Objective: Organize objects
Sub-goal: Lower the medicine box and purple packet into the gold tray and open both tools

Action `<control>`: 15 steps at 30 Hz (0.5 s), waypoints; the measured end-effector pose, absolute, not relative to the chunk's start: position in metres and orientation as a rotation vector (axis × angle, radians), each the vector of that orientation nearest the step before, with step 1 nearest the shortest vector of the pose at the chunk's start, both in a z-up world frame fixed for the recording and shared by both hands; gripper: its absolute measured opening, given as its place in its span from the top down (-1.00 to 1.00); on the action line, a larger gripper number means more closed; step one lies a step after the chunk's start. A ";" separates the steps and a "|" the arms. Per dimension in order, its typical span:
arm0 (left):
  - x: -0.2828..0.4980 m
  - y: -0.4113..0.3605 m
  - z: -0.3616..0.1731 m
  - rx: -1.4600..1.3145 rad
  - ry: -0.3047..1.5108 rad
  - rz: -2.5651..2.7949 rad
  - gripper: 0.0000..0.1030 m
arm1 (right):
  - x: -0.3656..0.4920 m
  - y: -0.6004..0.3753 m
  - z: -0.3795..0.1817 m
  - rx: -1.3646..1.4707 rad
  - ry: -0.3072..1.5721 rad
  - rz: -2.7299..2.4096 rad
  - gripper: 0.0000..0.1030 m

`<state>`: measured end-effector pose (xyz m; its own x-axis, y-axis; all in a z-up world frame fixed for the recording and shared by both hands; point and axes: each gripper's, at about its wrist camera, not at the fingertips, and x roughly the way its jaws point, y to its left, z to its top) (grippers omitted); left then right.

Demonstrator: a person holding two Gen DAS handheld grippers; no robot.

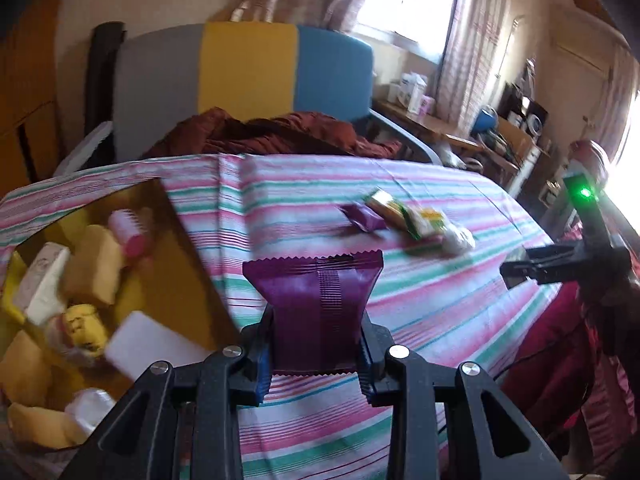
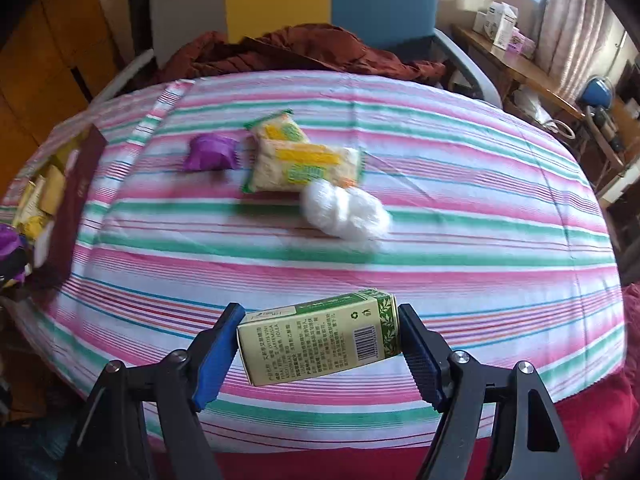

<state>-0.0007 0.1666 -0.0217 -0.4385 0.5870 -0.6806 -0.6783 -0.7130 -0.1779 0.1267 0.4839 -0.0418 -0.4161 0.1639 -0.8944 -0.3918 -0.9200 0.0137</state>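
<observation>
left hand-held gripper [image 1: 316, 344]: clenched on purple wrapper packet [image 1: 316, 300], raised above striped table [image 1: 420, 312]; left of it, open box [image 1: 168, 256] with yellow and white items inside; beyond it, second purple packet [image 1: 362, 218], yellow-green snack packs [image 1: 404, 212] and white bundle [image 1: 458, 240] lying close together; right hand-held gripper [image 2: 320, 344]: grasping green carton [image 2: 320, 340] endwise, blue pads [image 2: 216, 348] pressed on both ends; carton tilted, barcode facing the camera; same snack cluster well beyond it.

Left gripper [image 1: 316, 344]: black angular plastic arms, round silver screws, blue ridged pads.
Right gripper [image 2: 318, 344]: same black frame, silver screws, blue textured pads; green light on its body.
</observation>
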 end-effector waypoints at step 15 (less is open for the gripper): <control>-0.068 0.022 -0.019 -1.056 -0.104 2.508 0.36 | -0.008 0.284 -0.003 -1.532 0.057 2.891 -0.49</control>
<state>-0.0685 0.0225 -0.0186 -0.6261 0.4027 -0.6676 -0.3459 -0.9109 -0.2250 -0.0082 0.2835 -0.0034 -0.5550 -0.1318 -0.8214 0.0995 -0.9908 0.0917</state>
